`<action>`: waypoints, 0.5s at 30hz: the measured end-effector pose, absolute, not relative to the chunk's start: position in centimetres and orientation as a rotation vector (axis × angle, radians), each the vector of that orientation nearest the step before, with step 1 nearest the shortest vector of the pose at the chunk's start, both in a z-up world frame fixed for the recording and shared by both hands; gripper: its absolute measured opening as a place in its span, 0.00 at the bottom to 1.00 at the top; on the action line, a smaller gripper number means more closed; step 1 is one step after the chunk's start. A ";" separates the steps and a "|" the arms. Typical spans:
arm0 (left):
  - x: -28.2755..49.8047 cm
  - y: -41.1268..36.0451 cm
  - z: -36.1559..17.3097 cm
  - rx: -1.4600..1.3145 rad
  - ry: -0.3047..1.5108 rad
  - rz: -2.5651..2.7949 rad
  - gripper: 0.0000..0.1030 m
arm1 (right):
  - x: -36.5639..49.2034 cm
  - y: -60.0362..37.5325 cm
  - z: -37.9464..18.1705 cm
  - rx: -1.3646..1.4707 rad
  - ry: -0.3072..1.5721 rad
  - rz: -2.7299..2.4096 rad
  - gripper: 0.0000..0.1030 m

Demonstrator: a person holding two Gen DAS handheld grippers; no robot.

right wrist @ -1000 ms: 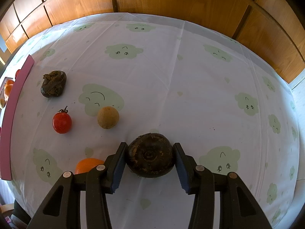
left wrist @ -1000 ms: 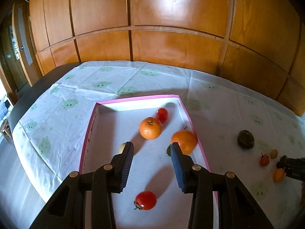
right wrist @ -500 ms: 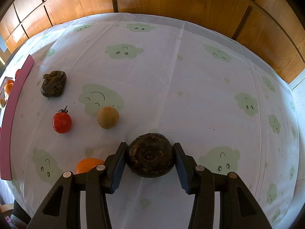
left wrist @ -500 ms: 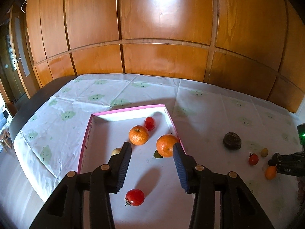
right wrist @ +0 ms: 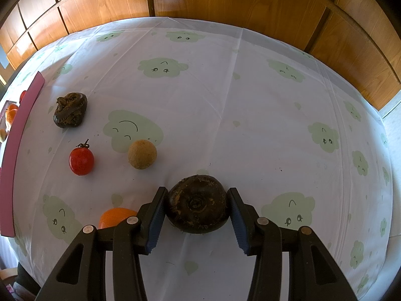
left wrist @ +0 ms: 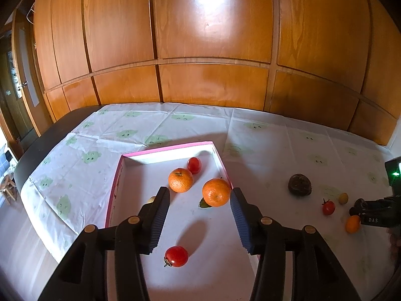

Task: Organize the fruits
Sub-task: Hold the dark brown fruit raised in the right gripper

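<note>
From the left wrist view, the left gripper (left wrist: 199, 202) hangs above a shallow pink-rimmed tray (left wrist: 165, 149) on the worktop (left wrist: 275, 138); its jaws are opening, and nothing sits between them. Inside the tray lie two mandarins, one toward the far end (left wrist: 180, 179) and one against the right wall (left wrist: 216, 192) with a green leaf under it, a cherry tomato (left wrist: 194, 165) at the far end touching the first mandarin, another cherry tomato (left wrist: 176, 256) at the near end, and a small yellowish fruit (left wrist: 152, 199) mostly hidden behind the left finger. To the right of the tray, on the cloud-printed tablecloth (left wrist: 130, 130), sit a dark wrinkled fruit (left wrist: 299, 184), a red tomato (left wrist: 328, 207), a small tan round fruit (left wrist: 343, 198) and a small orange fruit (left wrist: 353, 223), beside the dark body of the other gripper. From the right wrist view, the right gripper (right wrist: 197, 209) is closed on a dark round fruit (right wrist: 197, 203), both pads pressing its sides, low over the tablecloth. Loose fruit lies to its left: an orange fruit (right wrist: 115, 216) partly hidden behind the left finger, the tan round fruit (right wrist: 142, 154), the red tomato (right wrist: 81, 161) and the dark wrinkled fruit (right wrist: 70, 110). The tray's pink wall (right wrist: 15, 135) runs along the left edge, with the mandarins just visible beyond it.
</note>
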State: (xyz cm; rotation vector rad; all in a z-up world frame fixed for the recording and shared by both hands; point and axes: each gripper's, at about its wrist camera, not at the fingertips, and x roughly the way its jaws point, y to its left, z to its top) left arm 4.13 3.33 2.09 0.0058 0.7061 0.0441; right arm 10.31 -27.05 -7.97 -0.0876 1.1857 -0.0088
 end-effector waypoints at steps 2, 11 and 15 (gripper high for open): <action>4.1 3.4 2.0 0.004 0.708 0.044 0.50 | 10.3 -27.0 -8.0 -0.088 1.185 -0.009 0.47; 3.9 3.4 1.9 -0.002 0.716 0.048 0.52 | 10.4 -27.0 -7.9 -0.094 1.182 -0.012 0.47; 3.8 3.9 1.7 -0.022 0.723 0.046 0.55 | 10.3 -26.8 -7.8 -0.109 1.174 -0.021 0.47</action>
